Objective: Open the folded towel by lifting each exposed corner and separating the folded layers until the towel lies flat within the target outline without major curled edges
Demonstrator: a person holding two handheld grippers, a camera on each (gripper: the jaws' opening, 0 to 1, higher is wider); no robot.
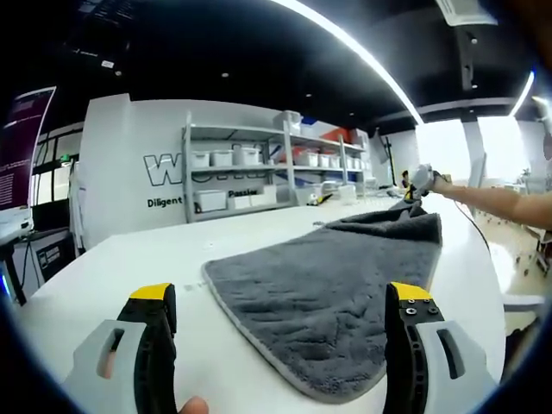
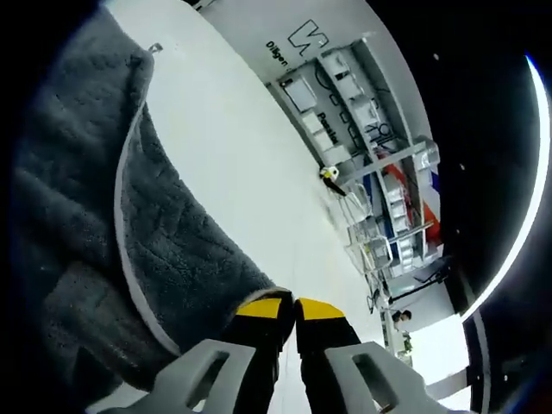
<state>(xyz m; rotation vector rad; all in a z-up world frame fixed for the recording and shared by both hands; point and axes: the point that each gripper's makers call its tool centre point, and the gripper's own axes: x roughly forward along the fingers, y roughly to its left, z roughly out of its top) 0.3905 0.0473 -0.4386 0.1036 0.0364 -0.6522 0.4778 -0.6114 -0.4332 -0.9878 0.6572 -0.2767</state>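
Towel (image 1: 323,289) spread mid-bench (image 1: 129,259), far corner lifted. Right tongs (image 2: 289,312) clamped on towel edge; left tongs (image 1: 285,323) apart, idle. Risk: thin pinch slips, corner drops back folded.

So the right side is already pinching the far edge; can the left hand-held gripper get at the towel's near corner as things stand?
Probably yes. The left hand-held gripper is open, with the towel's near corner lying flat on the table between its jaws, nothing in the way.

grey towel (image 1: 323,293) pale-edged, white table (image 1: 129,259), yellow-tipped black fingers (image 1: 155,297)
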